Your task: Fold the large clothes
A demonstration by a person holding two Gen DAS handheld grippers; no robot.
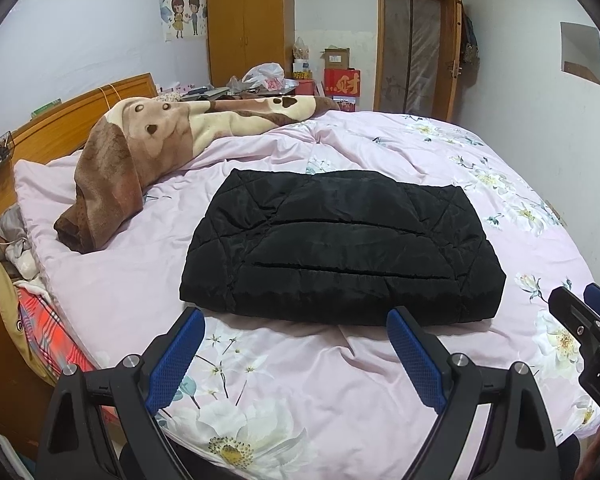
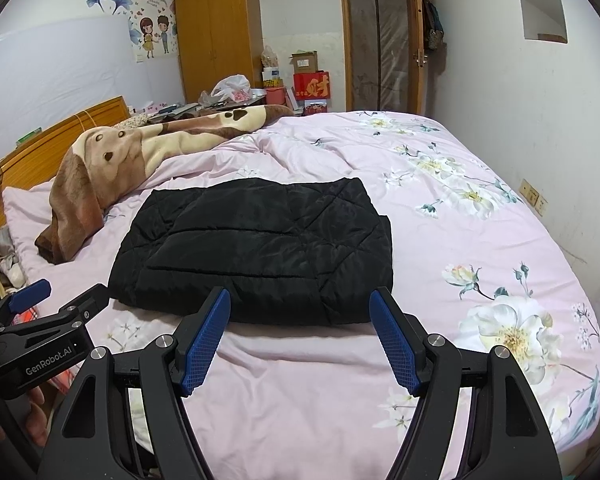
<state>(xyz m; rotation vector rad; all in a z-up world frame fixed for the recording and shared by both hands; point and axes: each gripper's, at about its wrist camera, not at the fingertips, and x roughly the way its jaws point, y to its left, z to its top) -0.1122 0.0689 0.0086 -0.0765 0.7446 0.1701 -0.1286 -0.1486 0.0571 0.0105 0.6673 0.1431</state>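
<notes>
You get even, soft indoor light in both wrist views, bright enough and free of glare. The black jacket (image 1: 340, 248) swallows most of its own detail and throws a thin shadow along its near edge on the bed (image 1: 300, 380). Focus is sharp throughout. Fisheye bending curves the walls, and the corners go black.
</notes>
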